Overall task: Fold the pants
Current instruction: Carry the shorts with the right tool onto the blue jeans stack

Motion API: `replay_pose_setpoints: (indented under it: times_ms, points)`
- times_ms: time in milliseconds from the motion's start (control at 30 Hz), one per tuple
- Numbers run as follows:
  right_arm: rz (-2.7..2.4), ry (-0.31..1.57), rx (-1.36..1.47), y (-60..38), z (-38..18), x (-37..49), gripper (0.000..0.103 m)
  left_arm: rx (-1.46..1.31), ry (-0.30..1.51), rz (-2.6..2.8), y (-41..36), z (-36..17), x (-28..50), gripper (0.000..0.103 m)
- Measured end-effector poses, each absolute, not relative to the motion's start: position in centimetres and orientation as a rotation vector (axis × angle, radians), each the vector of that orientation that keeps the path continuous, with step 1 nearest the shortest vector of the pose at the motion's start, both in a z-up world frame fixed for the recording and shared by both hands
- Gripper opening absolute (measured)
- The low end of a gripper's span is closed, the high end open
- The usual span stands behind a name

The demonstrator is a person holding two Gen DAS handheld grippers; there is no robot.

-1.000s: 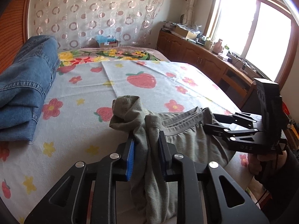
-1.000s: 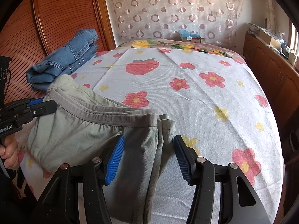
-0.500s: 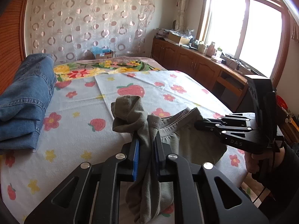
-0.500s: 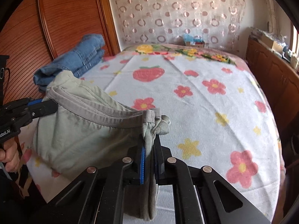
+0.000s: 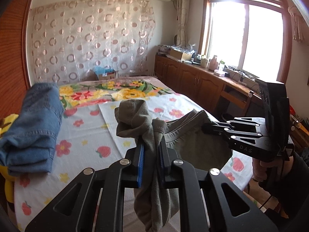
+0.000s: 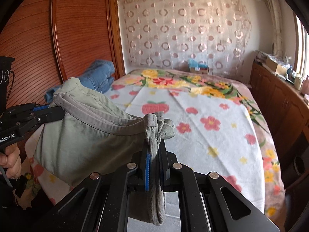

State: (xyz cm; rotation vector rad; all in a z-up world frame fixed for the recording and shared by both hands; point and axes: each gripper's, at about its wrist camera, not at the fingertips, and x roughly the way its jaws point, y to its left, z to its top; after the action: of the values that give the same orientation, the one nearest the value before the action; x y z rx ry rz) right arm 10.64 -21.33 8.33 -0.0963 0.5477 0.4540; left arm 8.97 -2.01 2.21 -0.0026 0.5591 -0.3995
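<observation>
Left wrist: your left gripper (image 5: 151, 150) clamped on pants (image 5: 193, 147) waistband, pants hanging above bed (image 5: 87, 141), jeans (image 5: 32, 127) stacked at left, right wrist: your right gripper (image 6: 154, 154) clamped on the other waistband end, pants (image 6: 87, 139) stretched between both

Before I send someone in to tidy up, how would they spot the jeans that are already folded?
Find the bed with the strawberry and flower cover. At its side by the ribbed wooden wall lies a folded stack of blue jeans. It is the only blue denim; the other garment is grey-green pants held up off the bed.
</observation>
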Motion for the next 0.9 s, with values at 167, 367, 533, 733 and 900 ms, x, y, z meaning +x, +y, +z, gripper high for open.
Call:
replay_pose_setpoints:
  times_ms: [167,367,533,733,900]
  points:
    - [0.458,0.499,-0.091,-21.5,9.7,10.2,0.007,0.012,0.515,-0.393,-1.8,4.1,8.6,0.015]
    - [0.466,0.443,-0.101,-21.5,10.6,9.9,0.007,0.02,0.476,-0.38,-1.1,5.9,8.7,0.015]
    - [0.481,0.41,-0.115,-21.0,10.7,10.8,0.007,0.024,0.451,-0.366,-0.6,6.7,9.0,0.015]
    - [0.507,0.362,-0.132,-20.4,11.3,11.9,0.007,0.024,0.435,-0.329,0.4,8.0,10.0,0.015]
    - [0.537,0.336,-0.14,-19.9,11.5,14.1,0.007,0.026,0.423,-0.296,1.6,9.1,10.7,0.015]
